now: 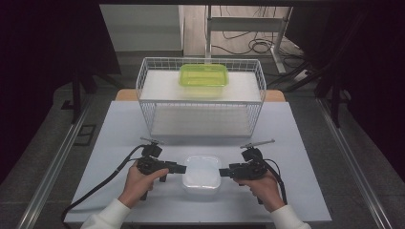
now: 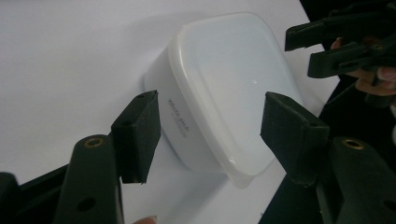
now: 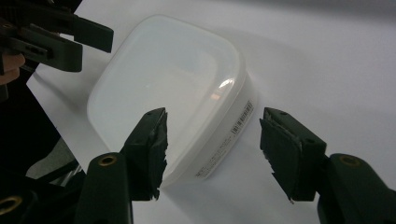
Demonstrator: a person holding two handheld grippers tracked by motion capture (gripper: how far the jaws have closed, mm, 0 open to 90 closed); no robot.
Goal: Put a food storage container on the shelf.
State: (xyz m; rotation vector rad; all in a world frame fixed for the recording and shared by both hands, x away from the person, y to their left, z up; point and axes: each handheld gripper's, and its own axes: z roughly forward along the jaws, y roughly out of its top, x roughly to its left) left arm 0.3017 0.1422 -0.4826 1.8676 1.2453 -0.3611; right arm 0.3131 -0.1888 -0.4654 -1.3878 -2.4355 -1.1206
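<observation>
A pale grey bench point(image 1: 119, 124) stands on a grey floor with dark curtains at both sides and cables point(image 1: 248, 45) lying on the floor beyond it. At the far end of the bench sits a white wire basket point(image 1: 148, 78), and a green lidded container point(image 1: 203, 75) rests on its upper shelf. Nearer the person than the basket, with bare bench between them, lies a white plastic container point(image 1: 202, 175): squarish, rounded corners, translucent lid on, a printed label on one side wall. The left gripper point(image 1: 181, 168) reaches it from one side and the right gripper point(image 1: 223, 172) from the other. Both sets of fingers point(image 2: 137, 133) are released, straddling the container's edges without pressing on it.
</observation>
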